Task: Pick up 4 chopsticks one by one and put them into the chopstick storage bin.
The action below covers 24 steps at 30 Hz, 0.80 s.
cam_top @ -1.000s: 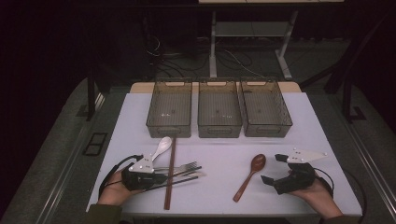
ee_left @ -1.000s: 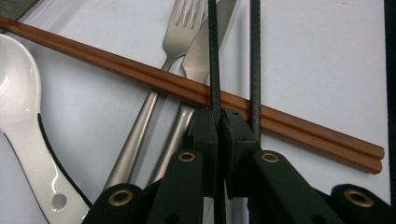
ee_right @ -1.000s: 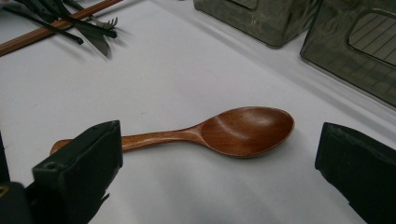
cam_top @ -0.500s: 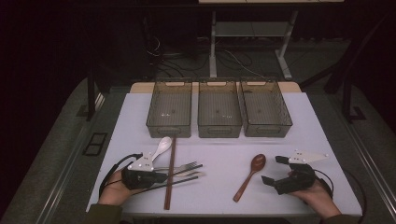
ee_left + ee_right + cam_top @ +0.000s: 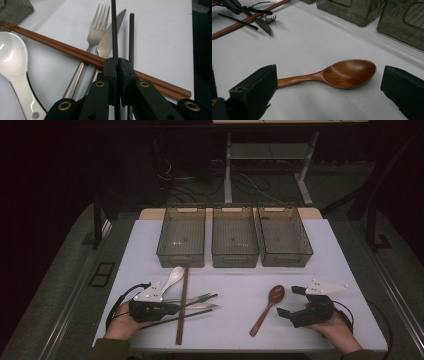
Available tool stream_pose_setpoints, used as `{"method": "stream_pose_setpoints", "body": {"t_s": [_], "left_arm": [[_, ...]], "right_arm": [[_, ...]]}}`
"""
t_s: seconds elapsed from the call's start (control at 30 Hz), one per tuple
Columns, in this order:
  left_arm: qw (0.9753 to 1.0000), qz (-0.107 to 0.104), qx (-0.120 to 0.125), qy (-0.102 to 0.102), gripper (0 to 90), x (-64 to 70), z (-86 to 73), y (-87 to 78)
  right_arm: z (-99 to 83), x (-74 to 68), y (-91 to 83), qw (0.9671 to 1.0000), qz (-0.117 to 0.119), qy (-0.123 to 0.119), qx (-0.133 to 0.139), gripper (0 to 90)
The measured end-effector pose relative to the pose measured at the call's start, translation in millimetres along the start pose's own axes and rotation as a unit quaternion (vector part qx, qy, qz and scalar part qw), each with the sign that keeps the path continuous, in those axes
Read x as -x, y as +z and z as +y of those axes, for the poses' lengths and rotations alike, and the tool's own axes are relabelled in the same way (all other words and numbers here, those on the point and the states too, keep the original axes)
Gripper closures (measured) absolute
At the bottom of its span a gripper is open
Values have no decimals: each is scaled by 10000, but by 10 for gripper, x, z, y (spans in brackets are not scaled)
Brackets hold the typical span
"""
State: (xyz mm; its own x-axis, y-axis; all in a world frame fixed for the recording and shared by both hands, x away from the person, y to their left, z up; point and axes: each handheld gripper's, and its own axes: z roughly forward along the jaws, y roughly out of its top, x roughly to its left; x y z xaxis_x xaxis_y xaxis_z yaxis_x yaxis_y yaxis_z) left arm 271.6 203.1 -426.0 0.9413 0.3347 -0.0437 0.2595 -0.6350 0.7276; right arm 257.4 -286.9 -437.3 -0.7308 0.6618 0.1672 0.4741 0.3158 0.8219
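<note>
Now left gripper point(image 5: 116, 62) jaws pressed onto one black chopstick point(image 5: 114, 30), tip lifted since a second ago; second black chopstick point(image 5: 131, 37) just beside, over knife point(image 5: 110, 37). Pickup likely underway. Right gripper point(image 5: 327, 87) spread, idle, straddling wooden spoon point(image 5: 347, 73).

Left hand-held gripper point(image 5: 167, 309) clamped (right point(image 5: 292, 301) agape).

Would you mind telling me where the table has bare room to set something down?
Free: the white stretch between the fork and the wooden spoon, below the middle bin. Crowded: around the left gripper.
</note>
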Motion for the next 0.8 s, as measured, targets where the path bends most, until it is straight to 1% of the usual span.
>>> {"method": "stream_pose_setpoints", "body": {"t_s": [0.03,0.1,0.2,0.27,0.33,0.4,0.43,0.5,0.6,0.67,0.8], "left_arm": [[10000,10,26,18,848,-5,6,-5],[10000,23,57,-68,849,-6,12,-8],[9999,22,73,-145,848,-6,22,-9],[9998,27,79,-160,849,-6,37,-12],[9998,57,115,-146,849,-7,60,-15],[9997,85,118,-204,848,-1,90,-19],[9996,121,134,-201,848,-2,106,-25],[9994,128,189,-250,848,-9,134,-29],[9993,193,195,-251,848,-1,160,-26],[9991,181,266,-286,848,7,178,-20],[9986,225,296,-377,848,-14,231,-9]], "right_arm": [[1,3,-2,10000,-3,9,9,10],[1,4,-7,10000,-8,25,16,10],[3,4,-11,10000,3,11,35,10],[4,5,-15,10000,17,-2,53,10],[4,-1,-23,10000,22,7,54,10],[5,-3,-24,10000,22,4,65,10],[2,2,-20,10000,28,-19,65,10],[-6,2,-19,10000,18,-29,22,10],[1,-3,-24,10000,34,-28,72,10],[7,-5,-19,10000,37,-20,78,10],[5,-3,-12,10000,29,-47,57,10]]}}
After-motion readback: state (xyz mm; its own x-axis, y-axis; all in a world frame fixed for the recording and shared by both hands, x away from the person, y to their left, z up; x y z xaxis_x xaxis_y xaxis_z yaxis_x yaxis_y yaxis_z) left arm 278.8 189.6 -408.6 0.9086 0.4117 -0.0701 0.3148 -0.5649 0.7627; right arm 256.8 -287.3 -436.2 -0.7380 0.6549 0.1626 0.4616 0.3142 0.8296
